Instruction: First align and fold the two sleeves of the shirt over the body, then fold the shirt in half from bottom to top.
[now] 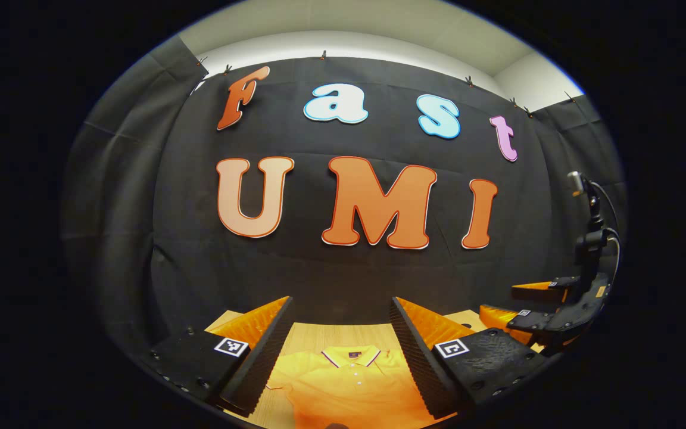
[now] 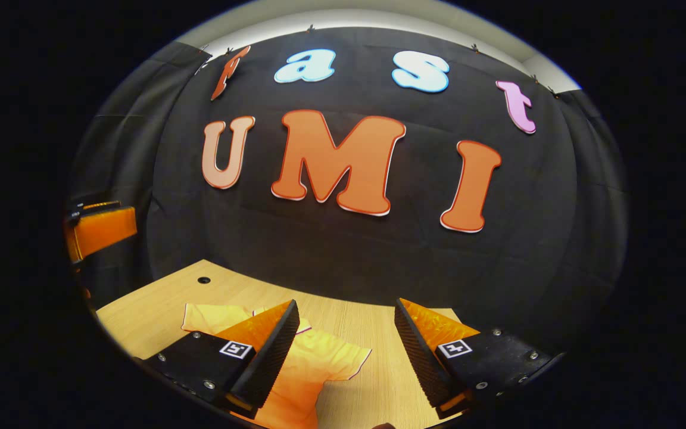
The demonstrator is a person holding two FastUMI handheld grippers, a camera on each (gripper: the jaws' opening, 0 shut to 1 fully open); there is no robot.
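Both grippers hover spread wide above a shirt [image 1: 349,381] that lies flat and unfolded on a wooden table [image 2: 373,333], with nothing held in either. In the left gripper view, the left gripper [image 1: 334,348] hangs with its fingers apart, and the shirt's collar [image 1: 352,356] and button placket sit directly between and just below them. In the right gripper view, the right gripper [image 2: 343,351] is likewise released; the shirt lies under and to the left of its left finger, one short sleeve [image 2: 343,360] spread out toward the gap between the fingers. Judging by that splayed sleeve, neither sleeve fold nor the bottom-to-top fold has begun. The shirt is a yellow-orange polo with pale trim on collar and sleeve hem, mostly smooth, with light wrinkles. Farther off to the right in the left gripper view, the right gripper shows. Beyond, the booth's black cloth wall [image 1: 349,280] closes the scene.
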